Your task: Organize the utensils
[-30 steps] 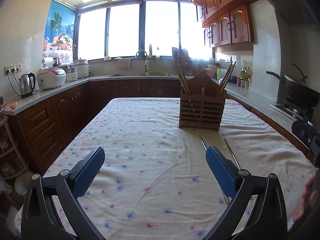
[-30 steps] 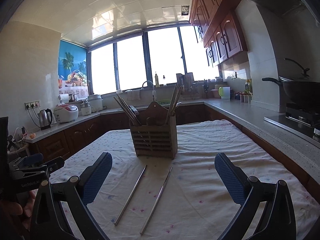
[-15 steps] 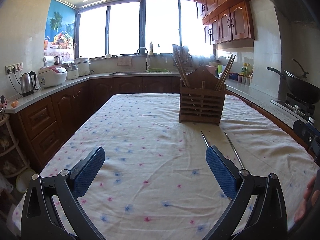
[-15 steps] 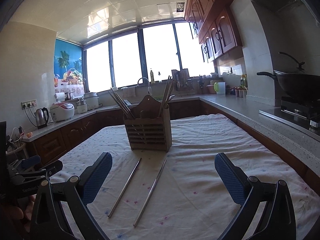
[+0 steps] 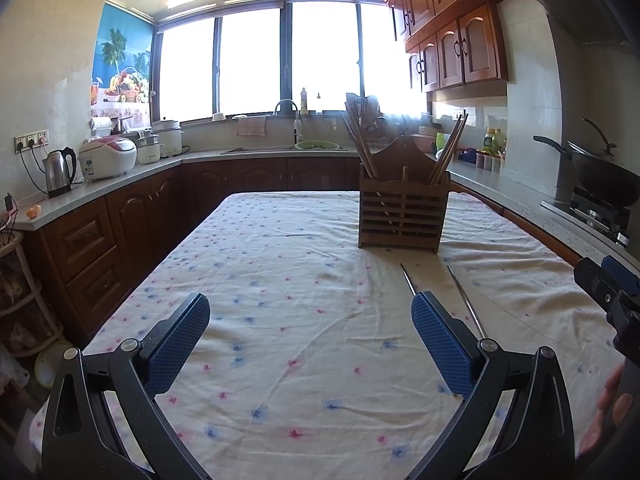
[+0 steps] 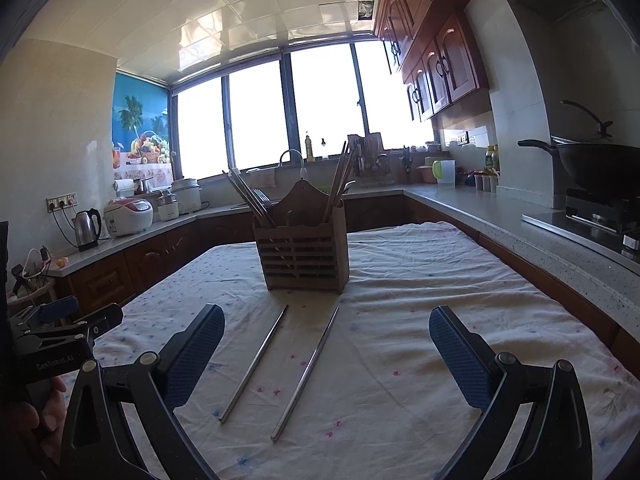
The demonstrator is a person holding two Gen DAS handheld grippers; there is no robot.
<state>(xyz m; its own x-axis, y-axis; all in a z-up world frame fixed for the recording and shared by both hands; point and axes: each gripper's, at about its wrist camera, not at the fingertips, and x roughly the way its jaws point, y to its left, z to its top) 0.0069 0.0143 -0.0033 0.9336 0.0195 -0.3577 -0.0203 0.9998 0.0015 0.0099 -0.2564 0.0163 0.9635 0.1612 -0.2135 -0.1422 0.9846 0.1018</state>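
Observation:
Two metal chopsticks lie side by side on the table cloth, the left chopstick [image 6: 256, 362] and the right chopstick [image 6: 307, 372], in front of a slatted wooden holder [image 6: 304, 254] with wooden chopsticks standing in it. My right gripper [image 6: 326, 356] is open, low over the cloth, with both chopsticks between its fingers' lines. My left gripper [image 5: 310, 340] is open and empty, left of the chopsticks; one chopstick [image 5: 466, 302] shows beside its right finger, the other chopstick [image 5: 408, 278] is partly hidden behind it. The holder [image 5: 402, 216] stands ahead to the right.
The table [image 5: 280, 264] has a flowered white cloth. Counters run around it: kettle [image 5: 59, 170] and rice cooker [image 5: 107, 158] on the left, a wok [image 6: 596, 166] on the stove at right, a sink under the window. Each hand holding the other gripper shows at the frames' edges.
Both grippers have come lower and a little nearer the holder. The chopsticks now lie closer under the right gripper. Neither gripper has changed its opening.

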